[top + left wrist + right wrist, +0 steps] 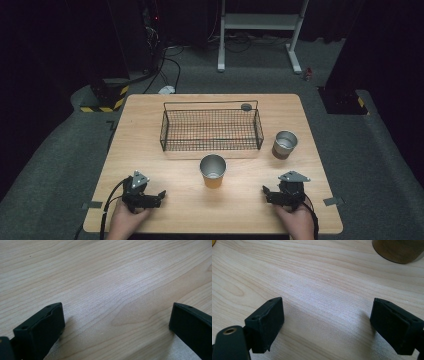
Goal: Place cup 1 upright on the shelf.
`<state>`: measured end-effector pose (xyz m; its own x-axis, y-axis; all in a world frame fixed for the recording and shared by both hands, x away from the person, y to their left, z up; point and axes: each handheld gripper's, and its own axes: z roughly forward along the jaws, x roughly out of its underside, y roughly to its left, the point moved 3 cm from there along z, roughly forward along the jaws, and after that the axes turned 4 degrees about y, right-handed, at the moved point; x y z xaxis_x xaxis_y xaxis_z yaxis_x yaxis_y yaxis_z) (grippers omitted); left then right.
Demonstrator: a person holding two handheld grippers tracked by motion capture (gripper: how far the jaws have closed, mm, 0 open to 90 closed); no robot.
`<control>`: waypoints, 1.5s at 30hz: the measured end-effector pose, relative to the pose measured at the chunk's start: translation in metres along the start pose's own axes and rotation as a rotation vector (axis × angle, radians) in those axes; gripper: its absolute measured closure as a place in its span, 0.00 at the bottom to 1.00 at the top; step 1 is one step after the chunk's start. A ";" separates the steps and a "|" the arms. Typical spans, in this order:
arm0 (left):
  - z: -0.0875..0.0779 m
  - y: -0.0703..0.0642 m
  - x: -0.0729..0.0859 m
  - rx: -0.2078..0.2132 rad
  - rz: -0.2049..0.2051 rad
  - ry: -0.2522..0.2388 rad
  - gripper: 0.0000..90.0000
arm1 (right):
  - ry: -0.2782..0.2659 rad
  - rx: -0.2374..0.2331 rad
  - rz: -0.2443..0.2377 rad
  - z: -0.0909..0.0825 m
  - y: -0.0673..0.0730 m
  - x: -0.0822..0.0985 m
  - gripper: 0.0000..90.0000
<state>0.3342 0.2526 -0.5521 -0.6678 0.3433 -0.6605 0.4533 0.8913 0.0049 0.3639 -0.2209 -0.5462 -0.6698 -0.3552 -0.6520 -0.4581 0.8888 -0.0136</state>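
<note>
- Light wooden bench [150,125] seen from above, sitting on grey carpet with dark surroundings.
- Black wire basket [210,129] sits toward the far middle of the bench, long side facing the person. Looks empty apart from a small dark round thing [246,106] at its far right corner; can't tell if that's inside it or just behind it.
- Metal cup [213,170] with an orange-ish lower half stands upright just in front of the basket, roughly centre.
- Second metal cup [285,144], brownish lower half, stands upright to the right of the basket, near its front right corner, not touching it.
- Left tongs [161,193] are down at the near left of the bench, held in the left hand [127,216], pointing inward toward the middle. In the left gripper view the jaws are spread wide with just bare wood between them.
- Right tongs [265,190] are at the near right in the right hand [295,217], also pointing inward. Jaws spread wide in the right gripper view, nothing between them, with the base of a brownish cup at the top right edge.
- Both tongs are well apart from the cups and the basket.
</note>
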 end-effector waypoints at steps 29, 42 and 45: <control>-0.001 0.000 0.002 0.007 0.008 -0.002 0.00 | 0.008 0.001 0.005 -0.004 -0.009 0.005 0.10; -0.007 -0.009 -0.001 0.035 0.027 -0.026 0.01 | 0.008 0.000 0.006 -0.001 -0.004 0.002 0.09; -0.009 -0.014 -0.006 0.054 0.047 -0.039 0.01 | 0.009 0.000 0.004 -0.001 -0.004 0.002 0.09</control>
<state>0.3266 0.2409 -0.5410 -0.6219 0.3717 -0.6892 0.5155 0.8569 -0.0031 0.3640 -0.2256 -0.5466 -0.6772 -0.3541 -0.6450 -0.4552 0.8903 -0.0108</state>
